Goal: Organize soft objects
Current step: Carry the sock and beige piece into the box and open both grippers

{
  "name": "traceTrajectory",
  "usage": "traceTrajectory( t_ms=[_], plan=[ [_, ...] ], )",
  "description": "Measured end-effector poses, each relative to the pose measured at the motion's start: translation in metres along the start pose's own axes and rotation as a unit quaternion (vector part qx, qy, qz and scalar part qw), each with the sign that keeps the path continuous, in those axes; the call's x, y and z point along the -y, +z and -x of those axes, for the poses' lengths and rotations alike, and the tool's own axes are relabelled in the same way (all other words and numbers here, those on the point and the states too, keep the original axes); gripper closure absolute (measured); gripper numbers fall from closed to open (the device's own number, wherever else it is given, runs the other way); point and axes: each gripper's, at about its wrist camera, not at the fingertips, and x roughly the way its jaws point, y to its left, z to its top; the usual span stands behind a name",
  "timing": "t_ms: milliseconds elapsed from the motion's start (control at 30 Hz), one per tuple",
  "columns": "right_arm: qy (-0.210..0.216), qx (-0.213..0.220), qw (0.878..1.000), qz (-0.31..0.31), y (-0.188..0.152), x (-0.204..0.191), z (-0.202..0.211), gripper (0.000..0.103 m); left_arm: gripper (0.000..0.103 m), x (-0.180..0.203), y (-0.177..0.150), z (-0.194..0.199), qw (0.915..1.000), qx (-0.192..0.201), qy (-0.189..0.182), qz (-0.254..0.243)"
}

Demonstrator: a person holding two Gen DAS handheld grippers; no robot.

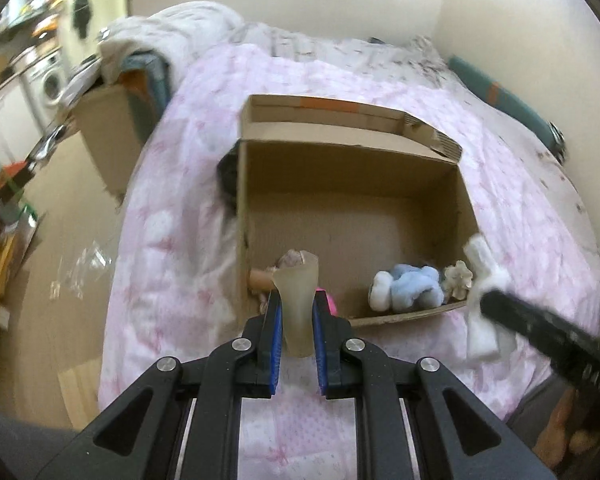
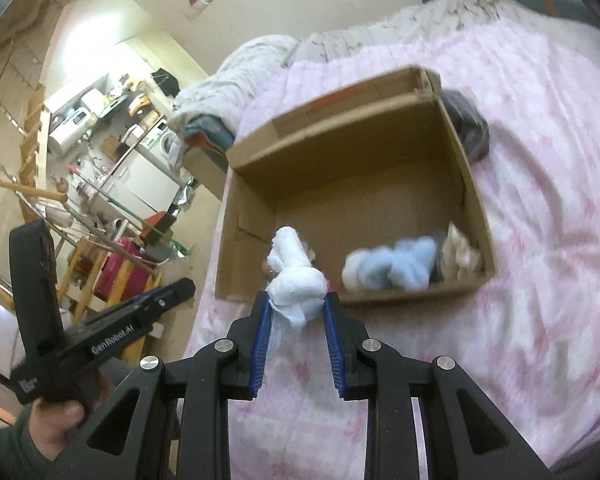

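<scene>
An open cardboard box (image 1: 380, 152) lies on the pink bed; it also shows in the right wrist view (image 2: 248, 240). Inside are a light blue plush (image 1: 414, 286), also seen in the right wrist view (image 2: 408, 264), a beige soft toy (image 1: 458, 278), a pink item (image 1: 331, 300) and a small doll-like toy (image 1: 262, 278). My left gripper (image 1: 296, 300) is shut on a translucent yellowish soft piece (image 1: 298, 300) over the box's near left corner. My right gripper (image 2: 296, 300) is shut on a knotted white cloth (image 2: 294, 276) above the box's near edge; the cloth shows in the left wrist view (image 1: 482, 304).
The pink floral quilt (image 1: 520, 208) covers the bed. A dark bundle (image 2: 470, 128) lies beside the box. Another cardboard box (image 1: 108, 136) with bedding stands off the bed's left side. Wooden floor (image 1: 60, 248) with clear plastic scraps and cluttered furniture (image 2: 100, 160) lies to the left.
</scene>
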Motion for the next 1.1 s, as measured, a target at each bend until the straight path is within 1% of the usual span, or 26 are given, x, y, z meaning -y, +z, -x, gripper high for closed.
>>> traceTrajectory(
  t_ms=[133,200,267,367,467,600,767,900,1100],
  plan=[
    [-0.007,0.010,1.000,0.010,0.017,0.005,-0.006,0.075,0.090,-0.001,0.013,-0.010,1.0000,-0.004,0.005,-0.008],
    [-0.018,0.013,1.000,0.014,0.024,0.007,-0.011,0.075,0.090,-0.001,0.020,-0.015,0.9999,-0.006,0.007,-0.009],
    [-0.033,0.015,0.999,0.010,0.029,0.012,-0.019,0.075,0.090,0.000,0.027,-0.020,0.9999,-0.007,0.003,-0.011],
    [-0.035,0.014,0.999,0.004,0.034,0.021,-0.027,0.075,0.090,0.003,0.033,-0.030,0.9998,-0.006,0.009,-0.019],
    [-0.040,0.007,0.999,0.002,0.031,0.029,-0.039,0.075,0.090,0.003,0.036,-0.044,0.9997,-0.010,0.017,-0.016],
    [-0.056,-0.014,0.998,0.008,0.022,0.032,-0.055,0.075,0.090,0.002,0.032,-0.067,0.9998,-0.014,0.014,-0.006],
    [-0.074,-0.038,0.996,0.036,0.013,0.027,-0.069,0.075,0.090,-0.003,0.023,-0.089,0.9994,-0.034,0.012,0.001],
    [-0.075,-0.051,0.995,0.044,0.009,0.023,-0.076,0.075,0.089,-0.005,0.023,-0.094,0.9992,-0.040,0.009,0.006],
    [-0.076,-0.052,0.995,0.042,0.008,0.024,-0.078,0.075,0.089,-0.002,0.019,-0.098,0.9987,-0.050,0.011,0.006]
  ],
)
